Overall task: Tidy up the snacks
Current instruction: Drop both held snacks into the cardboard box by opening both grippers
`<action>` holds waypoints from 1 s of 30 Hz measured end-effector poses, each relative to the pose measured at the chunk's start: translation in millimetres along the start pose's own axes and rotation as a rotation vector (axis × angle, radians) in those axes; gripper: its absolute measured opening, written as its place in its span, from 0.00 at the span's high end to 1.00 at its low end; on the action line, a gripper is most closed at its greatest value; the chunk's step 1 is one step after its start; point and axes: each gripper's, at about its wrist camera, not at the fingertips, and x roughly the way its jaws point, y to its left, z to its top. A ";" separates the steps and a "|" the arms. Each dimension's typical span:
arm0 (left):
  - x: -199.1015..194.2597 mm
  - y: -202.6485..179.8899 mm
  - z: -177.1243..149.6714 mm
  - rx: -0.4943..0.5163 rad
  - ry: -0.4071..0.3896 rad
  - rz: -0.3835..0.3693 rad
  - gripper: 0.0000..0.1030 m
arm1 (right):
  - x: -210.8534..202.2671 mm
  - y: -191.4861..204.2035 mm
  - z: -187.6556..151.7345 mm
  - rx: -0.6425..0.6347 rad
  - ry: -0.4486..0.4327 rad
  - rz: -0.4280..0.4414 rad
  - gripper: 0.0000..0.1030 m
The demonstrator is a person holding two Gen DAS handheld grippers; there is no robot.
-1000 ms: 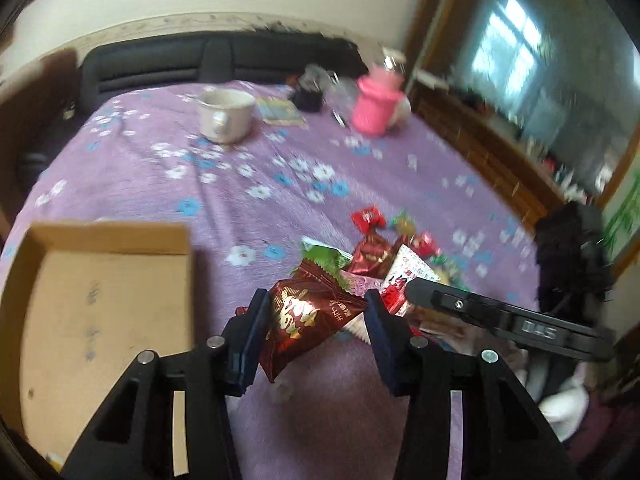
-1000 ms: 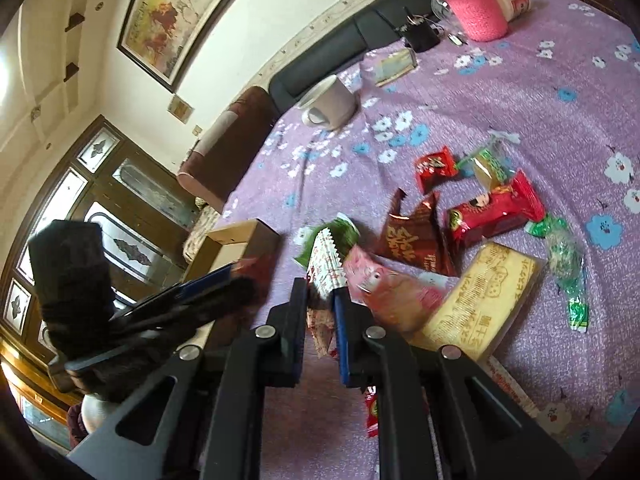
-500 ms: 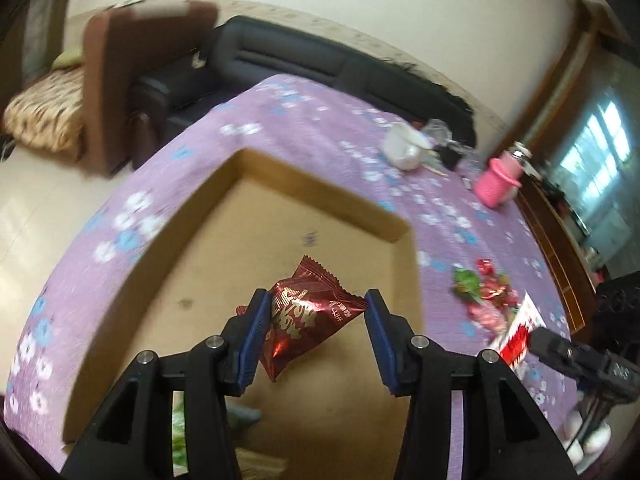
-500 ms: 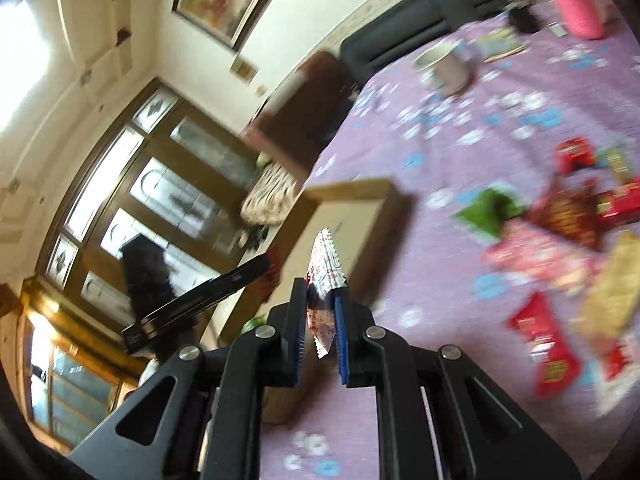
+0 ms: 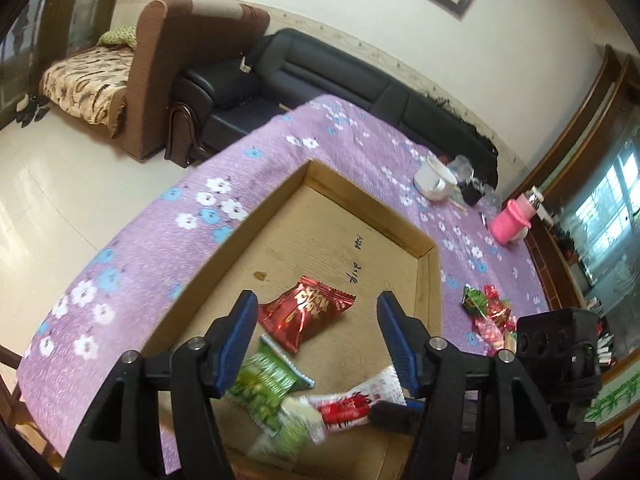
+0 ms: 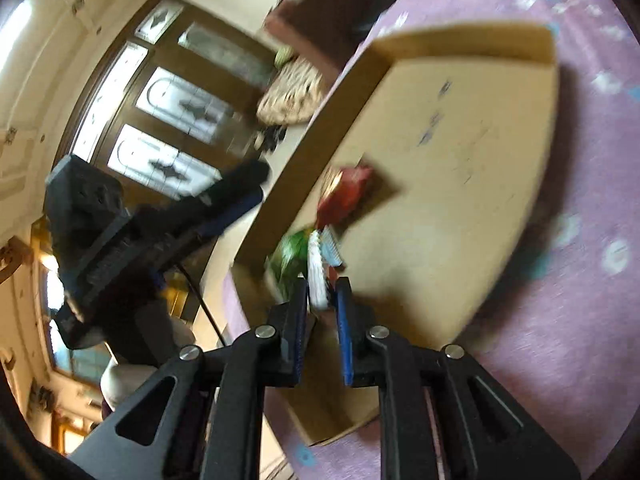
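Snacks are going into the shallow brown cardboard box, which sits on the purple flowered tabletop. Our left gripper has its jaws wide apart with nothing between them; the shiny red foil snack packet lies on the box floor just ahead of them and between their lines. A green snack packet lies below, by the left jaw, with a white-and-red wrapped snack under the right jaw. Our right gripper has its jaws narrowly apart around the white-and-red wrapped snack, which stands on edge in the gap; the view is blurred, so we cannot tell whether they grip it. It hangs just over the near end of the box, beside the green packet.

We judge this the drop step for both hands. Next, the right jaws should open fully so that snack falls flat. Then both grippers need to lift clear of the box wall and swing over to the loose pile of red and green wrapped snacks on the cloth beyond the box, off the left gripper's right jaw.
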 end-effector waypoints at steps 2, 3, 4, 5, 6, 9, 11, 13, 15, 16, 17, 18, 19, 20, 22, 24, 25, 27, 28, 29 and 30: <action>-7.9 3.9 -5.1 -0.017 -0.019 -0.011 0.37 | -1.6 1.9 -1.9 -0.010 -0.008 -0.023 0.78; -11.0 4.5 -7.5 -0.024 -0.028 -0.019 0.37 | -5.0 1.7 -2.3 -0.016 -0.017 -0.029 0.77; -16.5 5.9 -11.8 -0.036 -0.042 -0.032 0.37 | -10.7 0.7 -1.1 -0.019 -0.036 -0.044 0.77; -21.3 6.4 -15.2 -0.045 -0.057 -0.041 0.36 | -17.3 0.0 -1.5 -0.021 -0.059 -0.058 0.77; -26.2 6.0 -18.2 -0.052 -0.072 -0.047 0.36 | -29.2 -1.6 -1.6 -0.023 -0.099 -0.081 0.77; -39.4 5.3 -28.6 -0.068 -0.121 -0.070 0.34 | -63.8 -6.7 -4.2 -0.011 -0.230 -0.180 0.73; -43.3 4.5 -34.2 -0.075 -0.138 -0.077 0.33 | -82.9 -13.2 -0.1 0.002 -0.310 -0.289 0.65; -42.8 3.0 -38.4 -0.081 -0.137 -0.091 0.33 | -85.1 -18.4 8.8 0.014 -0.299 -0.344 0.62; -41.4 1.2 -42.1 -0.082 -0.129 -0.108 0.33 | -74.2 -22.0 16.6 0.034 -0.260 -0.351 0.62; -40.9 0.7 -43.9 -0.082 -0.124 -0.110 0.33 | -67.4 -21.5 19.5 0.037 -0.243 -0.349 0.62; -40.2 0.5 -45.4 -0.082 -0.118 -0.112 0.33 | -57.2 -24.0 23.4 0.037 -0.210 -0.354 0.62; -40.2 0.4 -46.8 -0.082 -0.113 -0.115 0.33 | -46.7 -27.1 26.6 0.038 -0.178 -0.364 0.62; -41.5 0.6 -48.4 -0.080 -0.110 -0.118 0.33 | -39.1 -29.9 28.1 0.036 -0.150 -0.375 0.62; -42.8 0.4 -50.5 -0.078 -0.109 -0.120 0.33 | -32.4 -32.7 26.5 0.024 -0.124 -0.384 0.67; -43.9 -1.5 -52.8 -0.071 -0.105 -0.130 0.32 | -24.4 -31.3 30.4 -0.026 -0.103 -0.438 0.75; -43.8 -3.7 -55.5 -0.066 -0.101 -0.139 0.32 | -22.1 -28.1 37.0 -0.059 -0.088 -0.455 0.76; -42.8 -4.7 -56.3 -0.067 -0.097 -0.145 0.32 | -21.6 -27.2 41.9 -0.080 -0.079 -0.476 0.77; -40.7 -5.6 -57.7 -0.075 -0.089 -0.162 0.32 | -19.2 -27.0 45.0 -0.111 -0.079 -0.539 0.78; -39.2 -6.6 -58.6 -0.077 -0.083 -0.169 0.32 | -16.9 -25.6 48.9 -0.150 -0.066 -0.563 0.78; -38.6 -7.1 -60.3 -0.075 -0.080 -0.173 0.32 | -16.7 -25.3 48.2 -0.175 -0.055 -0.570 0.77; -38.4 -8.1 -61.1 -0.075 -0.078 -0.174 0.32 | -15.5 -24.6 48.4 -0.204 -0.039 -0.576 0.77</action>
